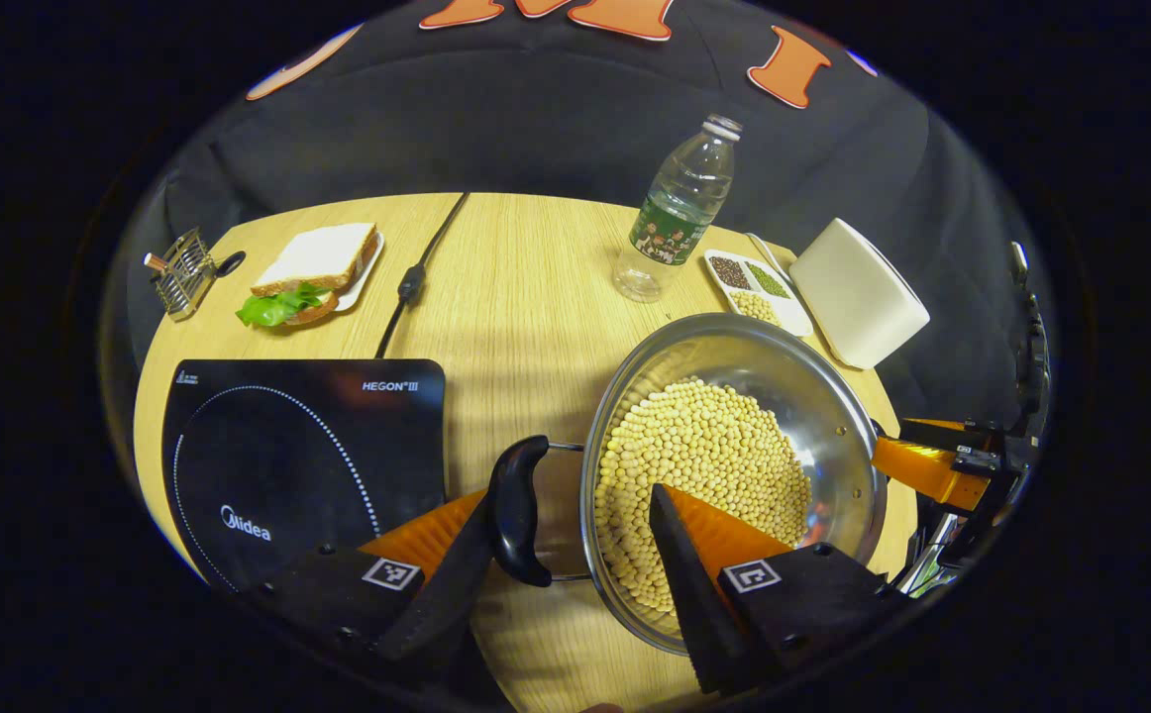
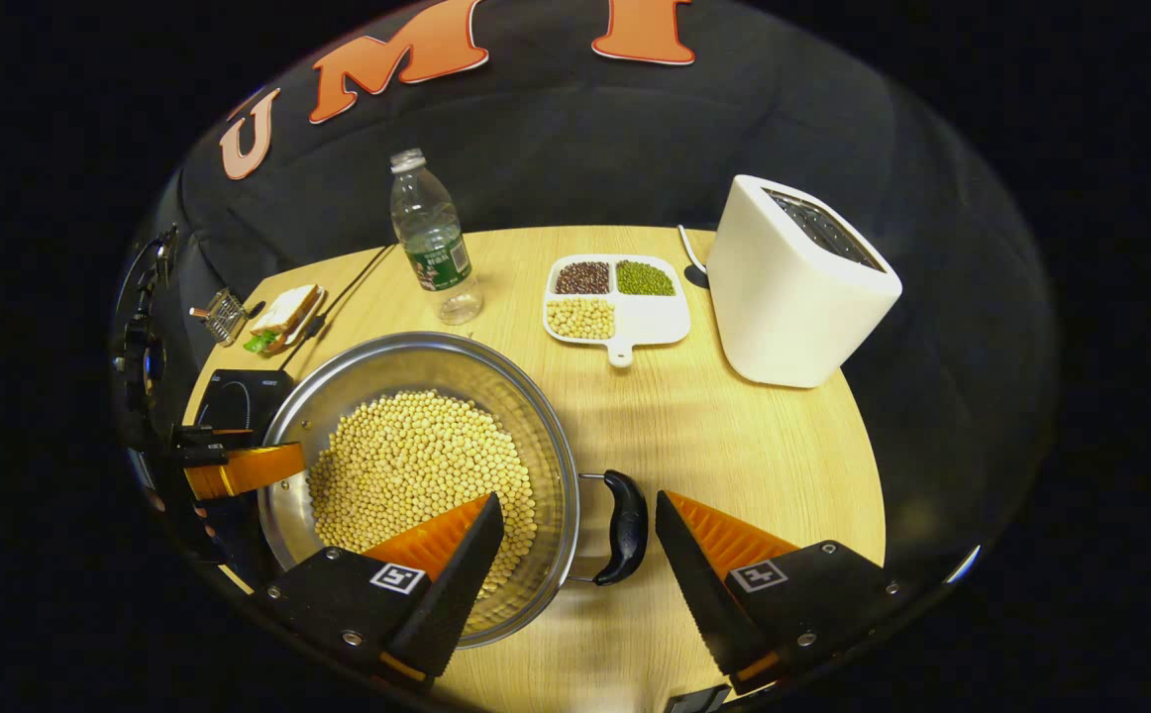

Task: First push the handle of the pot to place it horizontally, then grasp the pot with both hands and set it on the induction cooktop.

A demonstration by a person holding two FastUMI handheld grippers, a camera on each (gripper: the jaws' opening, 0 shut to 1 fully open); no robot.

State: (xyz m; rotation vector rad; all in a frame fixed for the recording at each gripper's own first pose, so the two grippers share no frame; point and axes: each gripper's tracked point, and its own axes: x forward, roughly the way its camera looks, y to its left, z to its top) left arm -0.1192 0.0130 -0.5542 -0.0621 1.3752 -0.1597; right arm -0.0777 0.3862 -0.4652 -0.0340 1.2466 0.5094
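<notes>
A steel pot (image 1: pixel 823 416) full of soybeans stands on the wooden table, right of the black induction cooktop (image 1: pixel 298 465). My left gripper (image 1: pixel 573 495) is open and straddles the pot's near rim and its black side handle (image 1: pixel 521 510): one finger is outside by the handle, the other over the beans. In the right gripper view the pot (image 2: pixel 437 366) has its other black handle (image 2: pixel 625 525) lying level. My right gripper (image 2: pixel 575 498) is open around that handle and rim in the same way. The cooktop (image 2: pixel 239 391) lies beyond the pot. Each gripper's orange finger shows at the pot's far side: (image 1: pixel 917 465), (image 2: pixel 239 467).
Behind the pot are a water bottle (image 2: pixel 432 243), a white divided dish of beans (image 2: pixel 615 297) and a white toaster (image 2: pixel 793 287). A sandwich on a plate (image 1: pixel 313 272), a small metal rack (image 1: pixel 179 272) and the cooktop's cord (image 1: pixel 412 282) lie at the far left.
</notes>
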